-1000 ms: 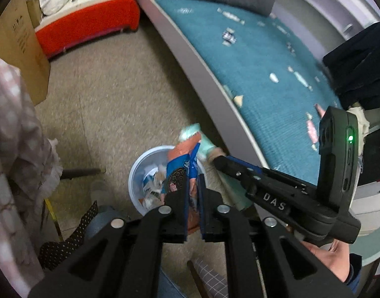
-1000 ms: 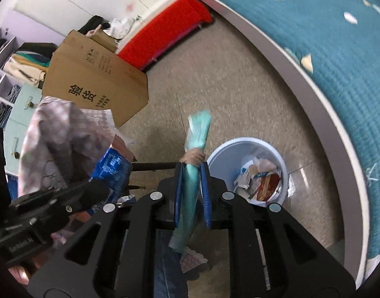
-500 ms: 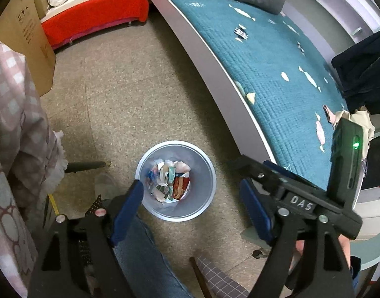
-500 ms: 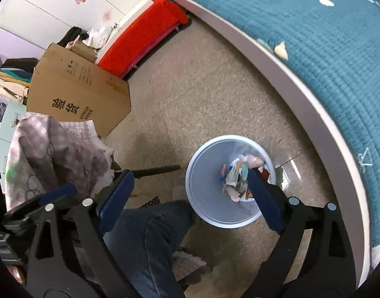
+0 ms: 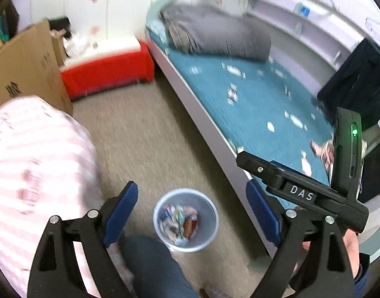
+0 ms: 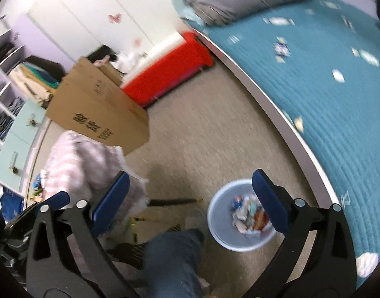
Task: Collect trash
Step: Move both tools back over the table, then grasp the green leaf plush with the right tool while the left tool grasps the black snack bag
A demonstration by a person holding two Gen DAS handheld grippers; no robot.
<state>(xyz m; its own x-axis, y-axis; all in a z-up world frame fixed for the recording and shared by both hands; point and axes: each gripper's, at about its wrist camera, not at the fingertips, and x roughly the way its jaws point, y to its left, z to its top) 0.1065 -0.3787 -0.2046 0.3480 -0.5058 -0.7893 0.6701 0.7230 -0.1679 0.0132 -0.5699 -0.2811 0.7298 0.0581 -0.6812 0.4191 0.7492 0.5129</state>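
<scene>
Both tools, left tool point(image 5: 190, 208) and right tool point(image 6: 190, 198), are wide and hold nothing. The bin point(image 5: 162, 233) sits low in the frame. Next, grab scraps point(image 5: 231, 93) on the bed point(image 5: 252, 114), upper right.

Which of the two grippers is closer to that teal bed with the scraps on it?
Right. The right gripper sits at the teal bed's edge, past the trash bin; the left gripper hangs farther out over the floor, above the bin.

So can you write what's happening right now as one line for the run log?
left hand-held gripper: open, empty | right hand-held gripper: open, empty | trash bin: on floor, wrappers inside | bed: scraps scattered on it
</scene>
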